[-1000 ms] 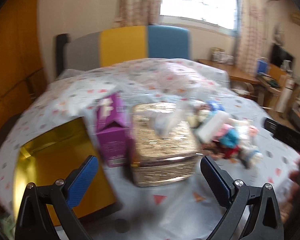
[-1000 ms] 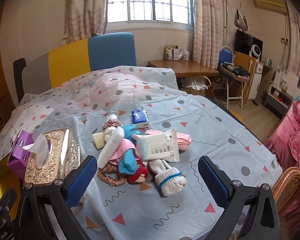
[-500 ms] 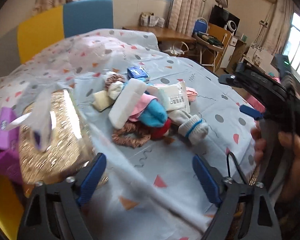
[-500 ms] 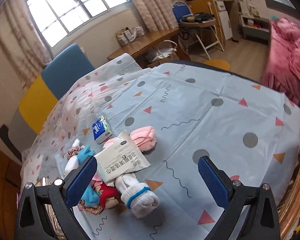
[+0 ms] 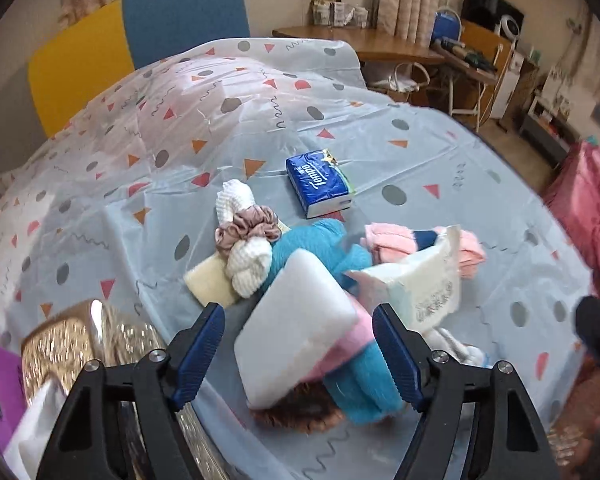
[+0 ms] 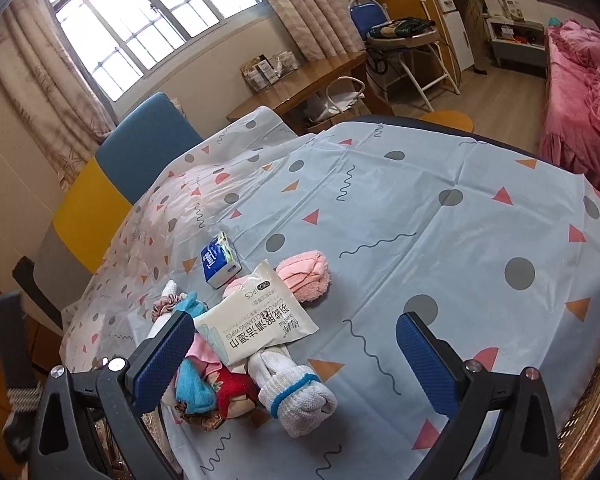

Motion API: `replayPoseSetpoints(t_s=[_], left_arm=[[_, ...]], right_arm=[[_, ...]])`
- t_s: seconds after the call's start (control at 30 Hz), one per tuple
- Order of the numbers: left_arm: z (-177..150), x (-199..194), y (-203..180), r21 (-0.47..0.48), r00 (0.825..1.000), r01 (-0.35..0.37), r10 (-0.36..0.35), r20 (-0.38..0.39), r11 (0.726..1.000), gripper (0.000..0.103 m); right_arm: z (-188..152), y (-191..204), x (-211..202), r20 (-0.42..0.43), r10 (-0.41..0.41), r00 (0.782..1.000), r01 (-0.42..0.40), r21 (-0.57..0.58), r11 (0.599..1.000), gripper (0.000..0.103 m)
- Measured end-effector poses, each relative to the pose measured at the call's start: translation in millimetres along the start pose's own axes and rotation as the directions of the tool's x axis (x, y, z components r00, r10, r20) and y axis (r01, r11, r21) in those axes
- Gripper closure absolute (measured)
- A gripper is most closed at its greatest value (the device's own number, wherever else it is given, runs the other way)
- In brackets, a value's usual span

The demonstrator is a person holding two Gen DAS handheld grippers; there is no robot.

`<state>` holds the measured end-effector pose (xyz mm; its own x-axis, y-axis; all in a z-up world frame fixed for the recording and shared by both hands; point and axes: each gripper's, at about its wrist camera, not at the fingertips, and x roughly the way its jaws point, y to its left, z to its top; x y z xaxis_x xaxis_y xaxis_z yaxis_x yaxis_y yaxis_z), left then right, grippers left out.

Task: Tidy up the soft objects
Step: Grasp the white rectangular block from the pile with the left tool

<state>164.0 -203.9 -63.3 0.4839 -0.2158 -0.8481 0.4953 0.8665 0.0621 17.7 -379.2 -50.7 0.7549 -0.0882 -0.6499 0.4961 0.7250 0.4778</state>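
Soft pile (image 5: 300,280), patterned tablecloth (image 6: 440,220), bedroom

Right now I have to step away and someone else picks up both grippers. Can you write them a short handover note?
Left gripper: jaws have just been closing, not gripping yet; the white sponge lies between them.
Right gripper: open, empty, above the cloth near the rolled sock.
Things: all in one pile on the tablecloth, with wipes pack, pink towel and tissue pack beside it. Gold box sits at the left.
Done: nothing sorted.
Left: the whole pile.
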Motion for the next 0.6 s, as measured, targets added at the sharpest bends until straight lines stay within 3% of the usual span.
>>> replayPoseSetpoints(t_s=[0.03,0.07,0.13,0.27,0.4,0.6], left_arm=[[1,4,0,0.005,1.000,-0.023,0.023,0.008,1.000,0.046],[1,9,3,-0.009,1.000,-0.006,0.006,-0.002,1.000,0.083],[-2,9,13,-0.064,0.999,0.047,-0.047,-0.004,0.997,0.080],[-14,-25,34,-0.129,0.988,0.127,-0.114,0.105,0.983,0.081],[-29,-69,46,-0.131,0.966,0.186,-0.157,0.204,0.974,0.081],[-50,-123,66,-0.131,0.937,0.241,-0.195,0.290,0.962,0.081]], right_arm=[[0,1,0,0.000,-0.006,1.000,0.006,-0.007,1.000,0.000],[-1,2,1,-0.001,-0.006,1.000,0.006,-0.014,1.000,0.000],[-1,4,1,0.004,-0.017,1.000,0.017,-0.030,0.999,0.000],[-2,8,2,0.001,-0.025,1.000,0.025,-0.058,0.998,0.014],[-4,10,12,-0.055,-0.032,0.998,0.028,-0.074,0.997,0.024],[-7,9,32,-0.176,0.005,0.984,-0.012,-0.033,0.999,0.024]])
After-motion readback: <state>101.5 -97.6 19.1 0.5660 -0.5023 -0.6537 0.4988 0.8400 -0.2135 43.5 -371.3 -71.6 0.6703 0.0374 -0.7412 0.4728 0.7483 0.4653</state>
